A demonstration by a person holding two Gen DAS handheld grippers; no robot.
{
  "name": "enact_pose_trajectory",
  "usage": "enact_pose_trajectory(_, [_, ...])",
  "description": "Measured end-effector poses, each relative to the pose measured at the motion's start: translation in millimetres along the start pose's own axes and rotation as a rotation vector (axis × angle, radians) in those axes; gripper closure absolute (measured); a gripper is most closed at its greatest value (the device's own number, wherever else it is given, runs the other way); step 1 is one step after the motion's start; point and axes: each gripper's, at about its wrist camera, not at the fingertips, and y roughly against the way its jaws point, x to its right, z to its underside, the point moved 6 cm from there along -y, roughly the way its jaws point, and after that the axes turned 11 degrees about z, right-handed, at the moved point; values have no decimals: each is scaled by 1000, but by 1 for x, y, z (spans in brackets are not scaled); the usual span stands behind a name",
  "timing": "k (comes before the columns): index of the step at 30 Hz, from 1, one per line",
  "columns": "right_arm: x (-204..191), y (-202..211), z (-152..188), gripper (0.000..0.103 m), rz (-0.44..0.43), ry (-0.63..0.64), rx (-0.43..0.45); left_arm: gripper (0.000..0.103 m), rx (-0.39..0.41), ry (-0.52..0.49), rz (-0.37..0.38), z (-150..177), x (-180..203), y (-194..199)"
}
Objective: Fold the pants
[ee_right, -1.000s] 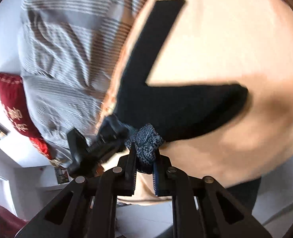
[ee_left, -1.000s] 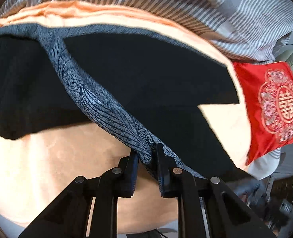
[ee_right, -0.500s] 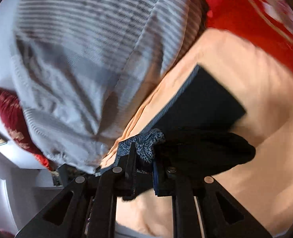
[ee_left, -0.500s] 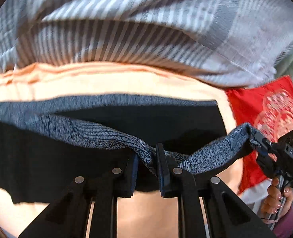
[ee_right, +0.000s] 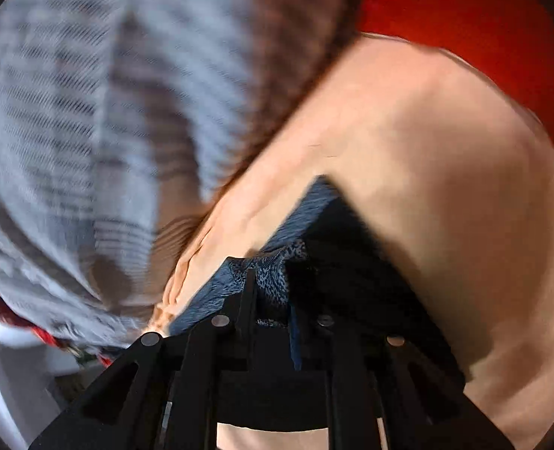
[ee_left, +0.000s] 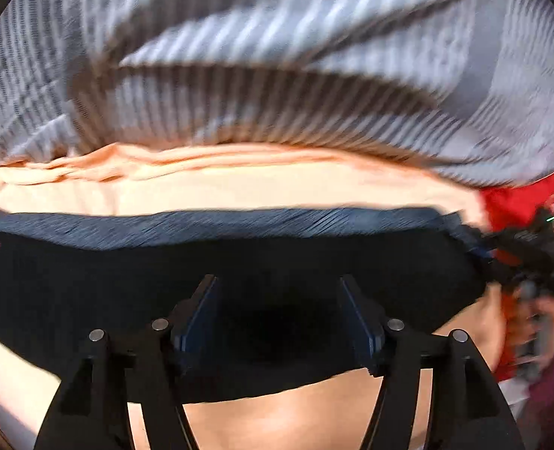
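The black pants (ee_left: 89, 281) lie in a wide band across the peach sheet, their blue patterned waistband (ee_left: 239, 221) along the far edge. My left gripper (ee_left: 277, 285) points down over the black cloth. Its jaws are opening and stand wide apart; the cloth lies under the gap and the pads do not press on it. At the pants' right end my right gripper (ee_left: 520, 258) shows blurred. In the right wrist view the right gripper (ee_right: 271, 292) is shut on a bunch of the patterned waistband (ee_right: 273, 266), with the black cloth (ee_right: 352, 262) beside it.
A peach sheet (ee_left: 239, 180) covers the bed. A grey striped duvet (ee_left: 277, 75) is heaped along the far side. A red embroidered pillow (ee_left: 520, 195) lies at the right, behind the right gripper. A person's hand (ee_left: 539, 311) holds that gripper.
My left gripper has let go of the patterned waistband and its jaws now stand wide. The right gripper carried its end of the waistband across and down onto the sheet.
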Motion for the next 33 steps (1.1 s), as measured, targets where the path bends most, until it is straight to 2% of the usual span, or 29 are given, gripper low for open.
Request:
enact_pose_trajectory(1, [2,3,0,84,-5,-15,-7,38,-3,-5,-31,2,-4,-4])
enact_pose_trajectory(2, [2,8,1,77,-5,-13,-12,38,-3,-5,-68,6,-12,-9])
enact_pose_trajectory(3, [0,16,3,61,6,4,-7,38,-3,3,-104,9,-20,-15])
enact_pose_trajectory(4, [-3,30,5,50,24,45,23,38,-8,13,-124,12,-24,-21])
enact_pose_trajectory(5, [-6,42,6,31,42,79,57,38,-20,30,-142,17,-29,-30])
enact_pose_trajectory(6, [-5,57,8,28,79,122,105,38,-34,37,-154,22,-32,-39])
enact_pose_trajectory(8, [-6,73,10,28,165,203,157,38,-59,43,-186,30,-34,-56])
enact_pose_trajectory(9, [-3,77,10,28,254,258,172,38,-55,44,-193,33,-34,-58])
enact_pose_trajectory(10, [-1,75,10,29,300,292,169,38,-41,43,-203,34,-33,-59])
enact_pose_trajectory(13, [2,57,13,43,359,378,118,38,-36,45,-215,35,-32,-57])
enact_pose_trajectory(14, [5,47,17,56,385,401,87,38,-39,46,-217,34,-31,-54])
enact_pose_trajectory(15, [7,40,20,82,399,408,65,38,-34,41,-221,33,-30,-51])
enact_pose_trajectory(17, [14,39,29,96,470,444,82,38,1,11,-241,29,-28,-41])
enact_pose_trajectory(20, [27,44,35,96,497,440,76,38,6,1,-281,28,-33,-36])
enact_pose_trajectory(21, [31,44,35,93,493,416,63,38,-3,17,-290,29,-37,-37])
enact_pose_trajectory(22, [34,47,34,86,490,382,63,38,-5,33,-293,31,-41,-34])
enact_pose_trajectory(23, [36,53,32,71,492,346,80,38,0,51,-292,32,-44,-33])
enact_pose_trajectory(25, [27,68,30,70,458,326,145,38,14,63,-296,33,-46,-33])
enact_pose_trajectory(27, [2,77,32,70,410,398,216,38,15,57,-293,29,-44,-37])
enact_pose_trajectory(30, [-30,60,37,70,421,530,216,38,31,32,-283,16,-28,-52])
enact_pose_trajectory(33, [-42,26,29,73,445,586,194,38,37,-4,-303,9,-15,-66])
